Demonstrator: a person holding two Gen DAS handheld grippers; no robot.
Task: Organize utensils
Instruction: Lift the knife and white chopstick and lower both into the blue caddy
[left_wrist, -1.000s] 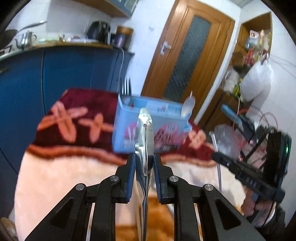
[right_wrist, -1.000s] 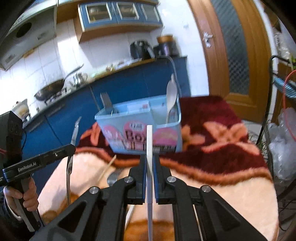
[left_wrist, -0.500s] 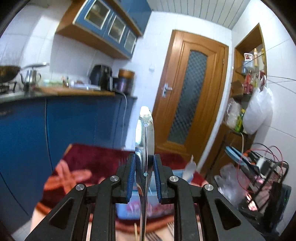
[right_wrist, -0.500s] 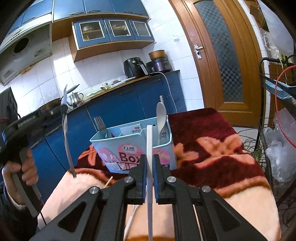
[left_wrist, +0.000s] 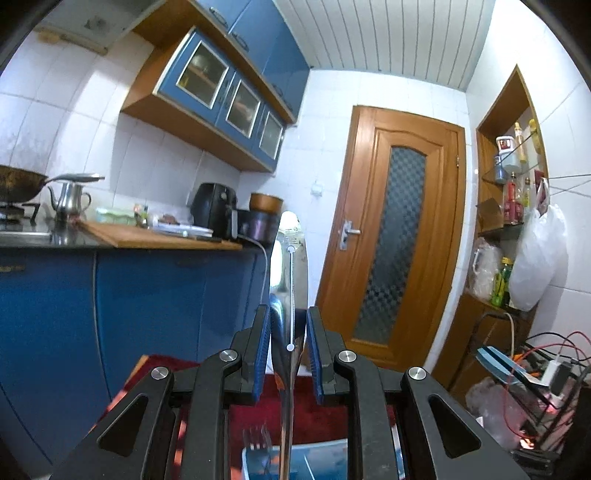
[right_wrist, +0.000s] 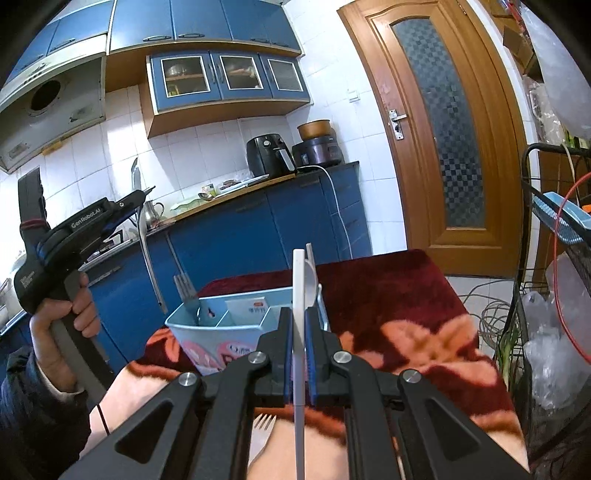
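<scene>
a: the blue organiser box (right_wrist: 236, 325) sat on the red patterned blanket (right_wrist: 399, 310), at about twelve o'clock from the right gripper (right_wrist: 300, 332). a metal fork (right_wrist: 186, 295) stood in its nine o'clock compartment, a white spoon (right_wrist: 312, 280) at the three o'clock end.

b: and the right claw?

a: nearly closed, pads clamped flat on a thin white utensil handle (right_wrist: 298, 288), handle end pointing at the box.

b: the left gripper (left_wrist: 288, 350)?

a: narrow gap, gripping a metal utensil (left_wrist: 290, 266) by its shaft, polished handle end up. which kind it was, i couldn't tell. it hung at ten o'clock of the box in the right view.

b: best way in?

a: my call: bring the metal one plumb over the fork's compartment, lower the working end past the tines, then let go low so it didn't bounce. a pale fork (right_wrist: 263, 428) lay on the blanket at six o'clock, waiting.
</scene>
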